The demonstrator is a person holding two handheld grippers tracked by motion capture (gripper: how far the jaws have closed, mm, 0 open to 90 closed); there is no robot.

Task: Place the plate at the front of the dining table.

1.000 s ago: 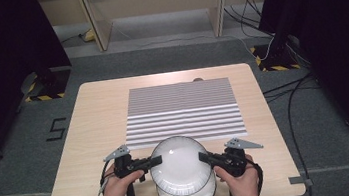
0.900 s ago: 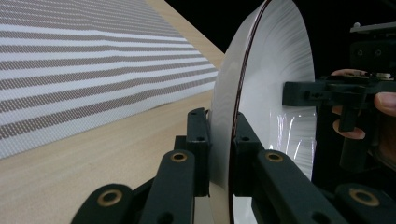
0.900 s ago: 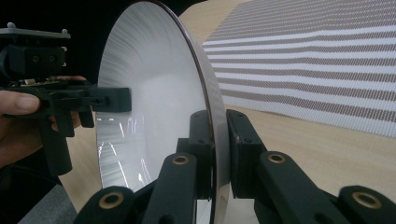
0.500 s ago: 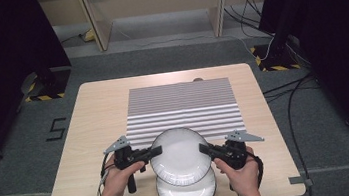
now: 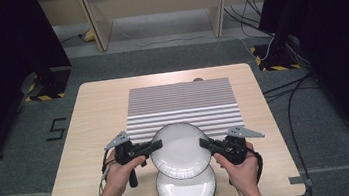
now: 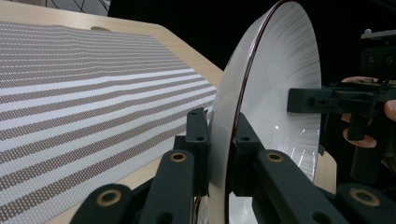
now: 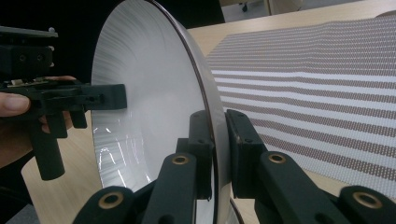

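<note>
Top plate (image 5: pixel 180 150): white, dark-rimmed; held off the table between both grippers, over the near edge of the mat; its near part overlaps the bottom plate in the high view
Left gripper (image 5: pixel 149 148): clamped on the top plate's left rim; in the left gripper view the two jaws are seen pressed on either face of the rim (image 6: pixel 219 154); gripped by the left hand (image 5: pixel 119 173)
Right gripper (image 5: pixel 207 145): clamped on the top plate's right rim; jaws pinched across the edge in the right gripper view (image 7: pixel 215 149); gripped by the right hand (image 5: pixel 241 169)
Bottom plate (image 5: pixel 187 191): white; laid flat on the table at the near edge, between the forearms
Mat (image 5: pixel 183 104): striped, spread flat mid-table, beyond the plates
Table (image 5: pixel 98 107): light wood; mat and bottom plate are borne on it
</note>
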